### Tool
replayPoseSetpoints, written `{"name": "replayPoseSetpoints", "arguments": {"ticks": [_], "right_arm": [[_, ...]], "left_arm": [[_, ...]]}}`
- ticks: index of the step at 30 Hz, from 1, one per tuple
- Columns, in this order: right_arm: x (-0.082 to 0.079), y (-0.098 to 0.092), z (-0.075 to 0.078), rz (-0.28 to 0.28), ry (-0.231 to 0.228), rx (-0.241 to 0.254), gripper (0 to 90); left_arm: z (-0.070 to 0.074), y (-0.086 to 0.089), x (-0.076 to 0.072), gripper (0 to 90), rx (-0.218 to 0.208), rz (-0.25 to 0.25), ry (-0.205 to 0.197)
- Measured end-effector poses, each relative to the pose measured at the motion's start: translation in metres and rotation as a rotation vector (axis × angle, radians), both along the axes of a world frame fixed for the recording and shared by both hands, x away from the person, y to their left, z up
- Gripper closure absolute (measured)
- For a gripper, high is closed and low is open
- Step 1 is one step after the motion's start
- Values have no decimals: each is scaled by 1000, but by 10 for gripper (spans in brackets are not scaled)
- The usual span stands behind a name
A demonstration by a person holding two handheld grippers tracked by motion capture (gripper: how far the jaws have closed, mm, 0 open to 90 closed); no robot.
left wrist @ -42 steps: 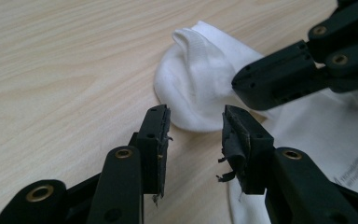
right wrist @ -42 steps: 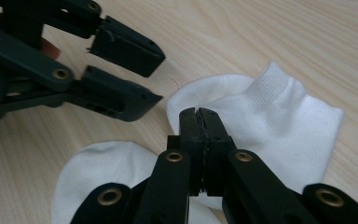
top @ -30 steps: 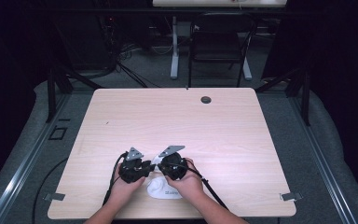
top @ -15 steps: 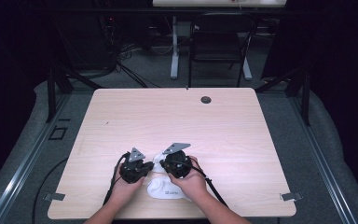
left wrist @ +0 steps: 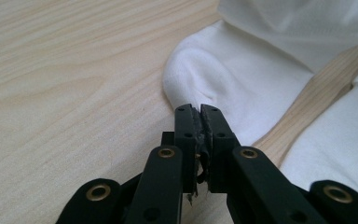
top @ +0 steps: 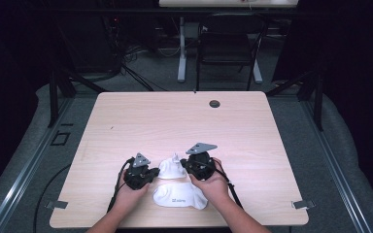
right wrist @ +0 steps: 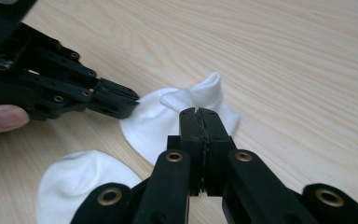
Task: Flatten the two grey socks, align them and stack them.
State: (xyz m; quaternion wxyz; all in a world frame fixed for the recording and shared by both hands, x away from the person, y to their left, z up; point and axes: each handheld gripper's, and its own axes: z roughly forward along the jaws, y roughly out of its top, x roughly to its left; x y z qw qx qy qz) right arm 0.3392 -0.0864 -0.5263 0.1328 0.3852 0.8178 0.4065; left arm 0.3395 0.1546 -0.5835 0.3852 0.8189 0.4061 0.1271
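Two white socks lie near the wooden table's front edge. The smaller sock (top: 171, 167) (right wrist: 158, 123) sits bunched between the grippers, with one corner peaking upward (right wrist: 213, 84). My left gripper (top: 156, 174) (left wrist: 199, 109) is shut with its tips pinching that sock's rounded left edge; it also shows in the right gripper view (right wrist: 133, 100). My right gripper (top: 185, 167) (right wrist: 199, 112) is shut on the same sock's right side, near its cuff. The other sock (top: 179, 195) (right wrist: 81, 179), with a small printed mark, lies flat just in front, free of both grippers.
The table (top: 175, 121) stretches bare behind the socks, with a dark cable grommet (top: 214, 103) near its far edge. Metal brackets (top: 301, 204) sit at the front corners. A black chair (top: 228, 43) and cables stand on the floor beyond.
The right gripper has moved right and slightly up, drawing one sock away from the other. The left jaws have closed on its edge; the left hand stayed put.
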Motion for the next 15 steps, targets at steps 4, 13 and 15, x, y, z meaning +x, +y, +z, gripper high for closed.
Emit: {"name": "replayPoseSetpoints", "arguments": {"ticks": [4, 13, 15], "right_arm": [[3, -16, -4, -42, 9, 3, 900], [5, -42, -21, -111, 43, -5, 900], [5, -46, -25, -125, 54, -9, 900]], "left_arm": [[0, 1, 1, 862, 2, -4, 1], [1, 2, 2, 864, 17, -6, 4], [2, 3, 3, 864, 24, -8, 3]]}}
